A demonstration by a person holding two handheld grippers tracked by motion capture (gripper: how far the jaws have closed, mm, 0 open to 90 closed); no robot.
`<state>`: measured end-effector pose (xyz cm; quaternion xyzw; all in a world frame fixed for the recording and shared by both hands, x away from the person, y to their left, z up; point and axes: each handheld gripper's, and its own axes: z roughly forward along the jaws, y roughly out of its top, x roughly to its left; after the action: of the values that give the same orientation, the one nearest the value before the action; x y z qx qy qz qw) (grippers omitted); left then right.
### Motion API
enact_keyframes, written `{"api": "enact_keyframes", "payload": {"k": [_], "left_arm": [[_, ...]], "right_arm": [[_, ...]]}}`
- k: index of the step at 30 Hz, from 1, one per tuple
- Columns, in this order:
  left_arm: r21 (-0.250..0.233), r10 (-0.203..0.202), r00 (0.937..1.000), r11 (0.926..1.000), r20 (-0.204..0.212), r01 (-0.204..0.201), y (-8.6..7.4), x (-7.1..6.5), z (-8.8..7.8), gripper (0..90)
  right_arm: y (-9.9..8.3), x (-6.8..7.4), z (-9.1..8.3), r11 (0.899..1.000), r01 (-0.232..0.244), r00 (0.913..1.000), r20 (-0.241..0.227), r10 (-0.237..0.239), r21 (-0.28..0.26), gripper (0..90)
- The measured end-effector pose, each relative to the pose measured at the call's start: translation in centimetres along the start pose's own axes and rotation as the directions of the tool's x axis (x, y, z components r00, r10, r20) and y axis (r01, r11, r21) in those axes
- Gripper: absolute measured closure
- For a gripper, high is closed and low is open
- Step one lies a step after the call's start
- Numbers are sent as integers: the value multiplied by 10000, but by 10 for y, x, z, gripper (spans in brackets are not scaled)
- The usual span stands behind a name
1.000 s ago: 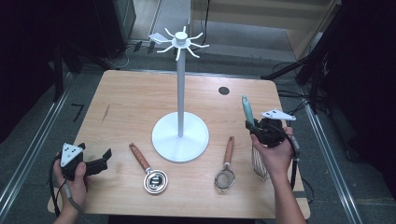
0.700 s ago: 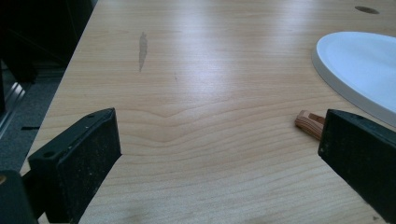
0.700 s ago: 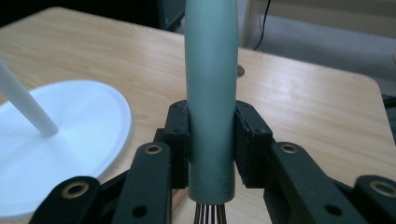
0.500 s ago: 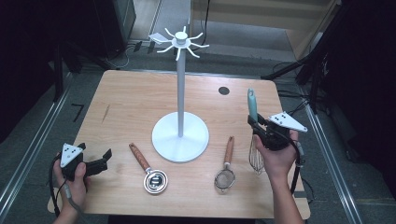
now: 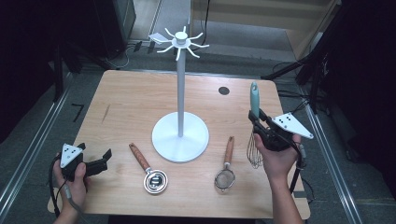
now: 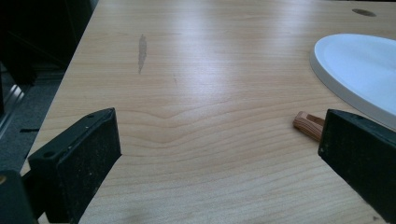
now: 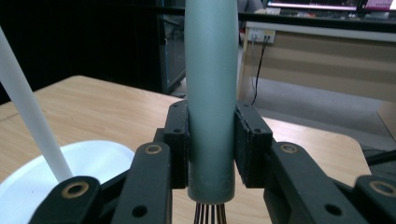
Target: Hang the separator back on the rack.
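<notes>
Right now the right gripper [image 5: 259, 122] clamps a whisk [image 5: 254, 126] by its smooth teal handle, a round tapered tube w/ a matte plastic look. In the right gripper view both black rubbery pads [image 7: 179, 140] press flat against the handle's sides, jaws narrow, and thin steel wires fan out just below the handle's end. From the high view the whisk stands upright, handle tip up, wire balloon hanging down, near the table's right edge; can't tell if the wires touch the wood.

Left gripper [image 5: 95, 164] sits at the table's front-left corner, jaws wide apart w/ nothing between them; its pads are blocky, black, slightly grainy.

Table [image 5: 126, 107] is pale wood-grain laminate w/ a dark smear toward the left and a small round black grommet at the back. At centre stands a white rack [image 5: 180, 93]: flat disc base, slim pole, curved hooks radiating at the top. In front of it lie a shiny round metal measuring cup [image 5: 148, 169] w/ a brown wooden handle, and a small mesh strainer [image 5: 226, 165], also wood-handled.
</notes>
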<state>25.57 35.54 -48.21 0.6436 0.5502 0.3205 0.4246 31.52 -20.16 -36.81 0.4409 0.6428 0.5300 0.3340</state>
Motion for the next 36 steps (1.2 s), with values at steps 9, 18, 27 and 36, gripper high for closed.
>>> {"api": "enact_keyframes", "payload": {"k": [9,18,27,36], "left_arm": [[-71,13,10000,10000,-89,-14,0,-1,0,0],[-76,35,9999,10000,-104,-36,0,-1,0,0],[-88,-20,10000,10000,-66,19,0,-1,0,0],[-34,-14,10000,10000,-39,14,0,0,0,0]], "right_arm": [[15,13,-4,9963,294,9994,-177,-309,-805,713],[27,28,-3,9925,400,9979,-461,-456,-1156,713],[40,46,-4,9870,397,9931,-1028,-561,-1557,713],[47,67,-3,9840,366,9853,-1581,-646,-1744,713]]}}
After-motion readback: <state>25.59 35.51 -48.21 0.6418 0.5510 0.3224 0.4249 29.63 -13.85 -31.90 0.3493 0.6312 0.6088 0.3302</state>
